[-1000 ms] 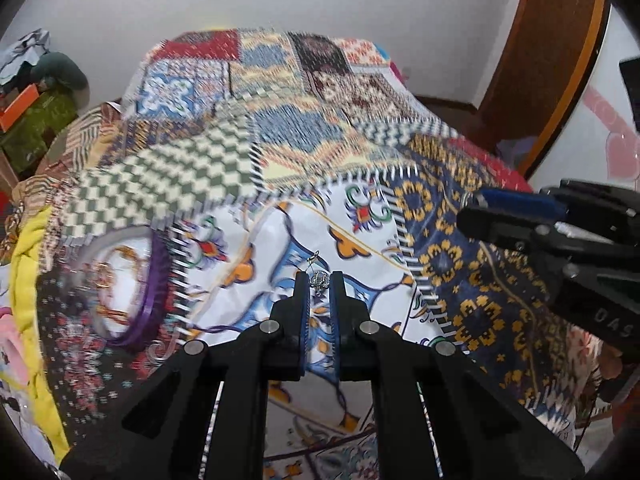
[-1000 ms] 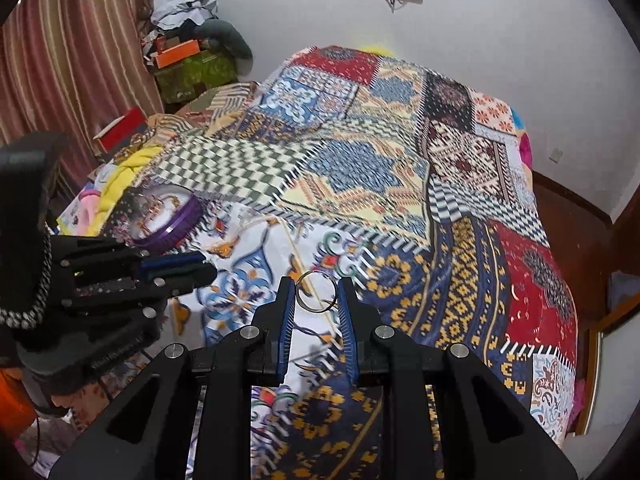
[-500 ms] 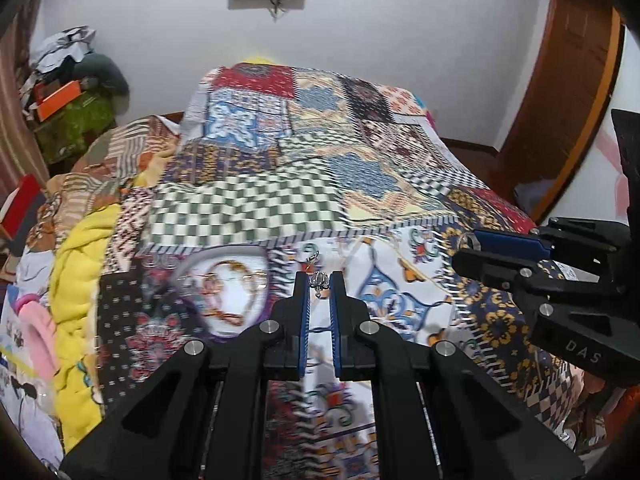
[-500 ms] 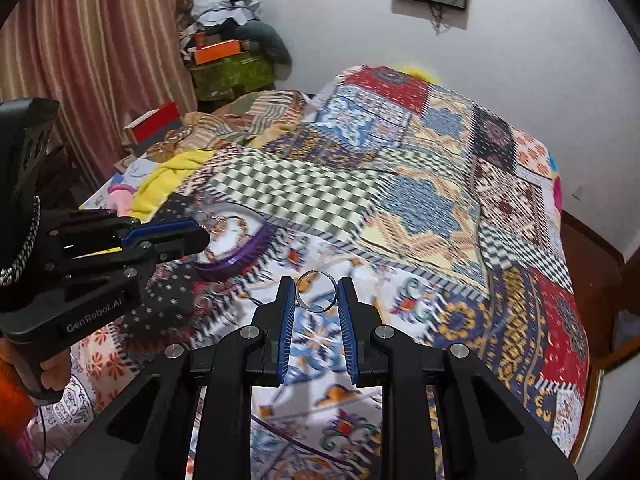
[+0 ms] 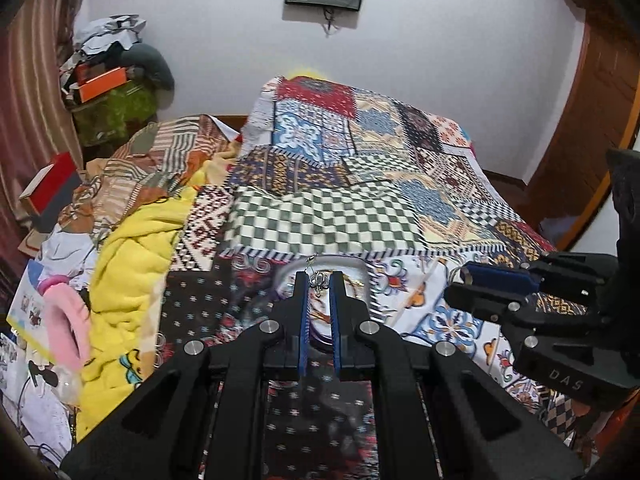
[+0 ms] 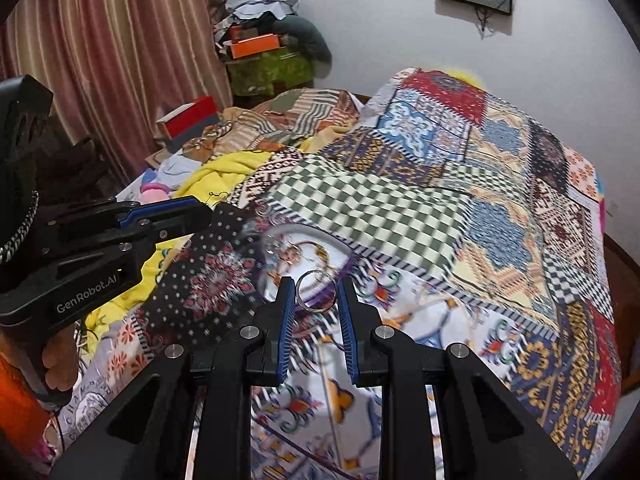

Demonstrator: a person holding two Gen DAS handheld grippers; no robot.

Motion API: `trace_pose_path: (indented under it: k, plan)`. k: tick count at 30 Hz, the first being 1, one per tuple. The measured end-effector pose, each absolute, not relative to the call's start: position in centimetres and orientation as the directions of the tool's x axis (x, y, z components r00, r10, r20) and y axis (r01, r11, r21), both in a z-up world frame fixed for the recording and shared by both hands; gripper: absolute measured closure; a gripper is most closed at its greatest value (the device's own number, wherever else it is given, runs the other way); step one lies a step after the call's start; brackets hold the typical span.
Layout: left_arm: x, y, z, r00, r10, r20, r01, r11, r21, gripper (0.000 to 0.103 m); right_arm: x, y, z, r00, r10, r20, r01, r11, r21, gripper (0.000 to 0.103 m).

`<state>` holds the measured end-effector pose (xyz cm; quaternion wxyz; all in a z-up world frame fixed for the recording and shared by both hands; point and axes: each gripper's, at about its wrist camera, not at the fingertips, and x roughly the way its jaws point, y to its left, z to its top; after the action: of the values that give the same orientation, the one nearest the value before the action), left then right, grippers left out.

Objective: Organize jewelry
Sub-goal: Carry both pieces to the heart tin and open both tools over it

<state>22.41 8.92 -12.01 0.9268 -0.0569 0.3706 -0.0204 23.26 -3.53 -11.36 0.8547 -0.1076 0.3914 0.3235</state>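
left gripper [image 5: 319,280] pinching small silver earring [image 5: 318,279], detail blurry, right gripper [image 6: 316,291] clamped on metal ring [image 6: 316,290], both over purple-rimmed tray [image 6: 347,255] on patchwork quilt [image 6: 460,208], tray contents smeared, partly blocked by fingers, yellow blanket [image 5: 128,264] left

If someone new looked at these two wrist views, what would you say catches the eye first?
First the bright patchwork bedspread filling both views. Next, each gripper pinches jewelry at its tips: the right gripper grips a plain ring, and the left gripper grips a small silver earring. Both hang above a round purple-rimmed tray of jewelry lying on the bedspread, with a yellow blanket bunched to its left.
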Motion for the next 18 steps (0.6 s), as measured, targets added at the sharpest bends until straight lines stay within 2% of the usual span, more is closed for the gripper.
trace_pose_path:
  k: [9,18]
  plan:
    - [23.9,10.3,-12.5,0.733,-0.086,-0.675,-0.005,0.991,-0.132,0.095,24.7,-0.8,-12.0,0.468,0.491,-0.735,-0.662,0.745,0.076,0.084]
    - [26.6,10.4,-14.8,0.707,-0.112,-0.699,0.006,0.988,-0.152,0.095,26.7,0.5,-14.7,0.427,0.471,-0.772,-0.668,0.74,0.082,0.084]
